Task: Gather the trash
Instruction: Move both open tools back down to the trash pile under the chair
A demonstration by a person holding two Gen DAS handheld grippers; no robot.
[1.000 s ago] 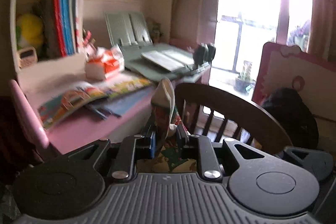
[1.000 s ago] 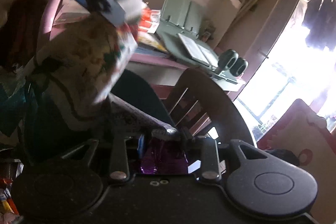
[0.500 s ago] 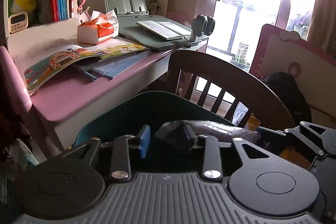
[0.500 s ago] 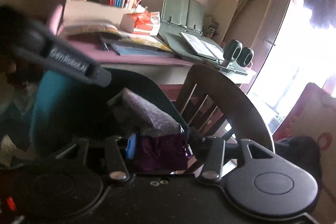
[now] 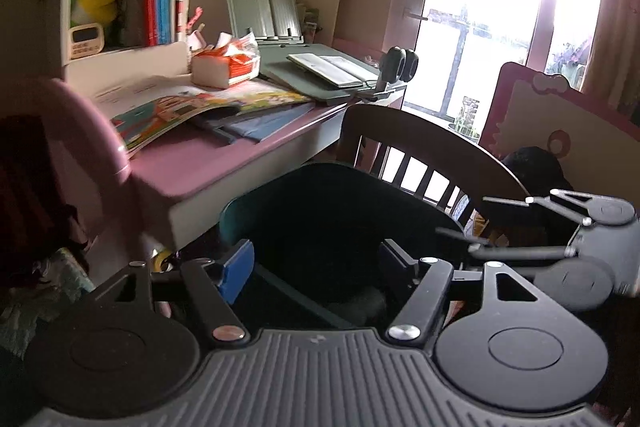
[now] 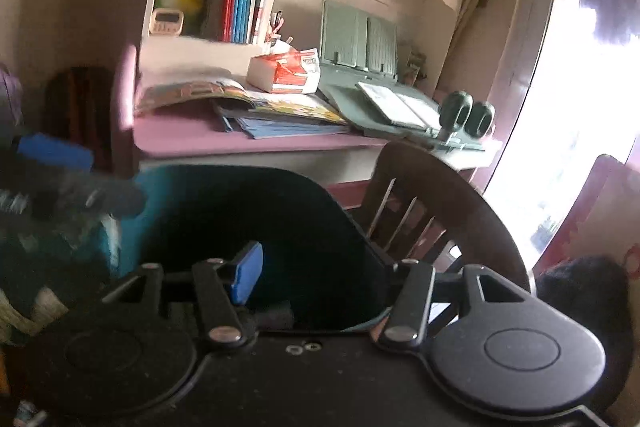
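- Hovering over the teal bin (image 5: 320,211), both claws; we see its dark mouth below the tabletop's (image 5: 192,155) near edge, just in front of the wooden chair (image 5: 436,151).
- Left claw (image 5: 320,263): jaws opening, nothing between them. Right claw (image 6: 320,271): jaws opening too, nothing between them.
- Trash: only a dark lump (image 5: 360,303) shows low inside the bin; we cannot tell what it is.
- Bin looks like thin, smooth plastic with a stiff rim. We judge it light and liable to slide or tip if nudged; best taken by the rim.
- Possible next trash: the torn orange-and-white packet (image 5: 226,63) at the tabletop's back edge, beside the grey book stand (image 5: 320,71). We judge it light, soft and crushable; pinch the crumpled top.
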